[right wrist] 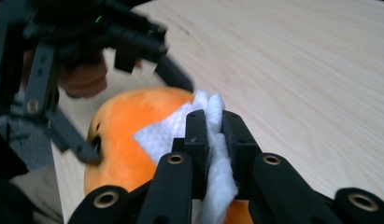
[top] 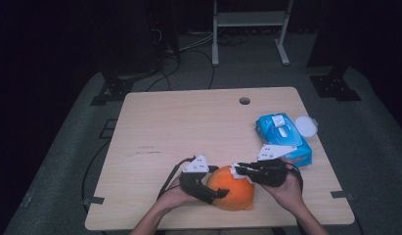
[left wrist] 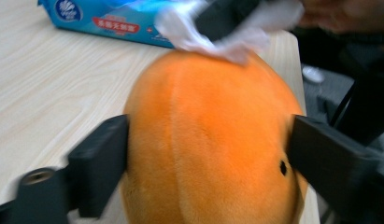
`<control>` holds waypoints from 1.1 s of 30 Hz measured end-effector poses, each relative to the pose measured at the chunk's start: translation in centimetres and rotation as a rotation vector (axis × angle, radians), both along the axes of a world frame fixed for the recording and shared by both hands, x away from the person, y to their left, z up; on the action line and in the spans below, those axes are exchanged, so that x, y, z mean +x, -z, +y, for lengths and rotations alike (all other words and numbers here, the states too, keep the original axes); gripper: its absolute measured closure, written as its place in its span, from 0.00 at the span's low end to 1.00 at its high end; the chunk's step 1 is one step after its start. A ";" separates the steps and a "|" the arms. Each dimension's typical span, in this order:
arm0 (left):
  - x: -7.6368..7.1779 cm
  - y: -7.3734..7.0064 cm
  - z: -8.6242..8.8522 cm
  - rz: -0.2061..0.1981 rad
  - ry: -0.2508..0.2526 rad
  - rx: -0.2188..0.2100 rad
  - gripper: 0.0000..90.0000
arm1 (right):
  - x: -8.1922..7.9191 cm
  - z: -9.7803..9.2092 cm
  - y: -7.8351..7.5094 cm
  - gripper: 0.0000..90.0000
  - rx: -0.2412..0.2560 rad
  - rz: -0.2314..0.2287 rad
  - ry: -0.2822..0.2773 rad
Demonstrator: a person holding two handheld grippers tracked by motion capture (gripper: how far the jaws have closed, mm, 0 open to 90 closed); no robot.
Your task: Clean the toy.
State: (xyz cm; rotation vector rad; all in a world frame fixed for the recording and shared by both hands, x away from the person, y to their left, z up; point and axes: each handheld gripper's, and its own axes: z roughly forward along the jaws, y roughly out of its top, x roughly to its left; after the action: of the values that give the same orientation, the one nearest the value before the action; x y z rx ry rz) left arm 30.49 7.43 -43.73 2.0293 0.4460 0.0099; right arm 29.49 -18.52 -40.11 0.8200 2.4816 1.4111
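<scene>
Left gripper [left wrist: 208,154] clamps the round orange matte helmet-like shell [left wrist: 208,140] across its sides, steadying it on the light wooden table [top: 179,127]. Right gripper [right wrist: 214,123] pinches a crumpled white wet wipe [right wrist: 213,140] against the shell's top, for wiping.

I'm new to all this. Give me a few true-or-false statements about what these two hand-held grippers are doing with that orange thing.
1. The left gripper clamps the round orange plush ball between its jaws. True.
2. The right gripper holds a blue sponge. False: it pinches a white paper wipe.
3. The wipe touches the ball's top. True.
4. The blue pack of wipes sits on the floor. False: it lies on the light wooden table.
5. The white round lid rests on the ball. False: it lies beside the pack.
</scene>
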 end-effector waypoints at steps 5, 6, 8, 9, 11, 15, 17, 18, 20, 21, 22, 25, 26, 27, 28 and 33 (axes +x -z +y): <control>0.3 0.6 0.2 0.090 0.017 0.004 0.03 | -0.8 0.6 -0.3 0.90 -0.004 -0.007 -0.040; 0.2 0.8 0.1 0.109 0.030 0.008 0.05 | -0.9 0.7 -0.3 0.90 -0.002 -0.011 -0.047; 0.1 0.6 0.0 0.086 0.032 0.014 0.14 | -1.0 0.8 -0.4 0.90 -0.001 -0.012 -0.051; 0.0 0.4 0.0 0.070 0.031 0.019 0.21 | -1.0 0.9 -0.4 0.90 -0.004 -0.020 -0.048; -0.3 -0.4 -0.1 -0.031 0.021 0.004 0.31 | -1.1 0.7 -0.8 0.90 0.008 -0.041 -0.034; -1.0 -1.5 -0.8 -0.280 -0.020 0.034 0.34 | -1.1 0.3 -2.0 0.90 0.039 -0.081 -0.005; -0.7 -1.2 -0.8 -0.294 -0.008 0.048 0.33 | -0.9 0.3 -1.9 0.90 0.034 -0.080 -0.002; -0.5 -0.8 -0.6 -0.276 -0.014 0.040 0.26 | -0.5 0.4 -1.3 0.90 0.007 -0.064 -0.008; 0.1 -0.5 -0.1 -0.186 -0.035 0.017 0.22 | -0.5 0.4 -1.1 0.90 0.000 -0.063 -0.010; 0.3 -0.5 0.1 -0.156 -0.046 0.011 0.16 | -0.3 0.3 -0.7 0.90 -0.014 -0.053 -0.009; 0.5 -0.4 0.4 -0.128 -0.060 0.005 0.13 | -0.4 0.3 -0.6 0.90 -0.016 -0.045 -0.007; 0.7 0.0 0.8 -0.074 -0.065 -0.008 0.22 | -0.6 0.3 -0.6 0.90 -0.024 -0.038 -0.008; 0.6 0.0 0.7 -0.098 -0.060 0.003 0.22 | -0.6 0.3 -0.6 0.90 -0.024 -0.038 -0.008; 0.4 -0.2 0.6 -0.126 -0.059 0.013 0.25 | -0.7 0.5 -0.8 0.90 -0.026 -0.047 -0.009; 0.1 -0.3 0.3 -0.149 -0.050 0.017 0.27 | -0.9 0.8 -1.0 0.90 -0.024 -0.061 -0.013; -1.5 -1.0 -1.2 -0.285 0.035 0.059 0.29 | -1.9 2.4 -2.7 0.90 -0.038 -0.162 -0.048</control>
State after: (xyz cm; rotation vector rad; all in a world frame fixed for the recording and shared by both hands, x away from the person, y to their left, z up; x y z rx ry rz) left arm 29.01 6.26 -42.78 2.0533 0.2326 0.2901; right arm 27.55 -16.10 -37.36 0.6167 2.4124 1.3821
